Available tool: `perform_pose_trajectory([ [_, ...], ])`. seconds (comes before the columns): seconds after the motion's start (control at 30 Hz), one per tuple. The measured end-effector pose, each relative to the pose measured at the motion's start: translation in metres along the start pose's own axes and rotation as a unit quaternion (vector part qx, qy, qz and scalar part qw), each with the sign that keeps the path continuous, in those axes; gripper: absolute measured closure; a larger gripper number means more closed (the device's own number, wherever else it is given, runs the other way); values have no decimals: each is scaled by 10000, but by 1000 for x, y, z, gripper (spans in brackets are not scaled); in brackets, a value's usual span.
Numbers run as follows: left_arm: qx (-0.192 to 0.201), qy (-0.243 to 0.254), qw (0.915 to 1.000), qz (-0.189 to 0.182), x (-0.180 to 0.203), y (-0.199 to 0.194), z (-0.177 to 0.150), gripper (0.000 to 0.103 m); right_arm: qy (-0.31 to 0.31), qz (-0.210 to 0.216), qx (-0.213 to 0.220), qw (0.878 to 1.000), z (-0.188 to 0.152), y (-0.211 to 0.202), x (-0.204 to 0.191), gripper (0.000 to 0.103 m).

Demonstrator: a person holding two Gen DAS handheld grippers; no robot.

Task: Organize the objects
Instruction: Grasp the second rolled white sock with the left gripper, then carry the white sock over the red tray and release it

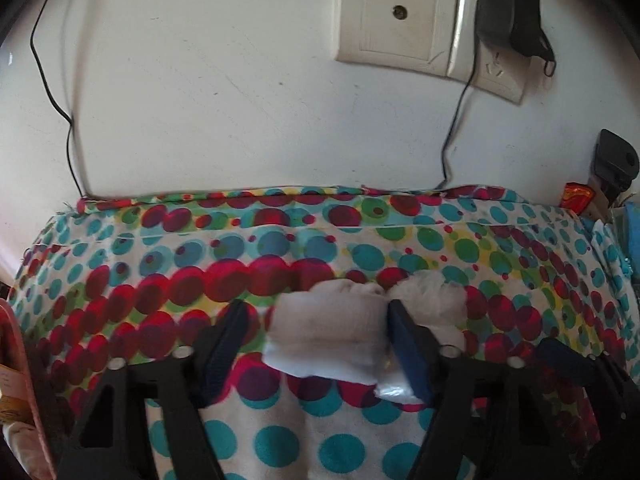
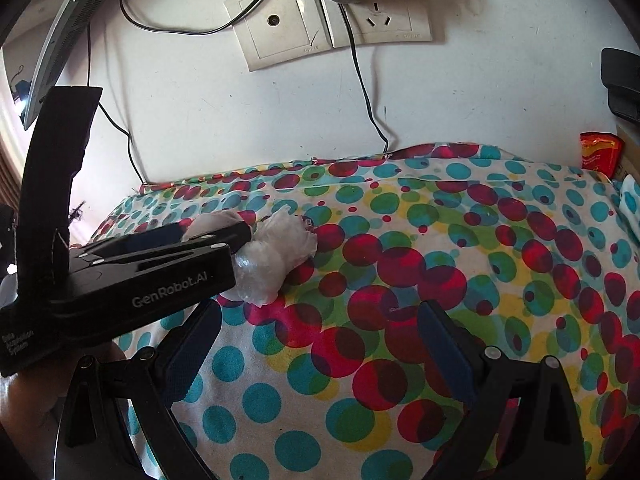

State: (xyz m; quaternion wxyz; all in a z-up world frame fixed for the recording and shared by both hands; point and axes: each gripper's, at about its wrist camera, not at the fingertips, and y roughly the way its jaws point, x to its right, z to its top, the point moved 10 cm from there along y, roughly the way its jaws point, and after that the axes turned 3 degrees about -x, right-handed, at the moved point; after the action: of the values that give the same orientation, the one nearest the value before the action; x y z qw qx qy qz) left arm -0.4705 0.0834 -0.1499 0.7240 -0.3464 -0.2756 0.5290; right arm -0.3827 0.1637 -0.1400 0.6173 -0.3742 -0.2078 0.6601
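A white bundle wrapped in clear plastic point(image 1: 328, 336) lies on the polka-dot cloth point(image 1: 280, 448) that covers the surface. My left gripper point(image 1: 316, 320) straddles it. Its right finger point(image 1: 404, 344) touches the bundle, and part of the bundle bulges out past that finger. A strip of cloth shows between the left finger point(image 1: 228, 332) and the bundle, so the jaws stand open around it. In the right wrist view the left gripper point(image 2: 236, 226) reaches in from the left over the bundle point(image 2: 276, 256). My right gripper point(image 2: 320, 312) hangs open above the cloth point(image 2: 400, 240) with nothing between its fingers.
A white wall with sockets point(image 2: 332, 20), a black adapter point(image 1: 508, 8) and hanging cables point(image 2: 368, 92) stands right behind the surface. A red snack packet point(image 2: 598, 154) and dark objects point(image 2: 620, 80) sit at the far right. A monitor edge point(image 2: 68, 28) is at the upper left.
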Motion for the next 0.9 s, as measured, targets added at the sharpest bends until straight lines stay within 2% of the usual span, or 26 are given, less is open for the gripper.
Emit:
perform_pose_trajectory([
  [0.1, 27, 111, 9999, 109, 6, -4, 1, 48, -7, 1, 8, 10000, 0, 0, -1, 6],
  [0.2, 47, 49, 9999, 81, 5, -8, 0, 49, -2, -7, 10, 10000, 0, 0, 0, 6],
  [0.27, 137, 13, 9997, 196, -1, -14, 1, 50, -11, 2, -6, 10000, 0, 0, 0, 6],
  [0.53, 391, -272, 9969, 621, -38, -54, 3, 50, -31, -28, 2, 10000, 2, 0, 0, 6],
  [0.9, 515, -629, 9884, 1281, -102, -103, -24, 50, -35, -27, -13, 10000, 2, -1, 1, 5],
])
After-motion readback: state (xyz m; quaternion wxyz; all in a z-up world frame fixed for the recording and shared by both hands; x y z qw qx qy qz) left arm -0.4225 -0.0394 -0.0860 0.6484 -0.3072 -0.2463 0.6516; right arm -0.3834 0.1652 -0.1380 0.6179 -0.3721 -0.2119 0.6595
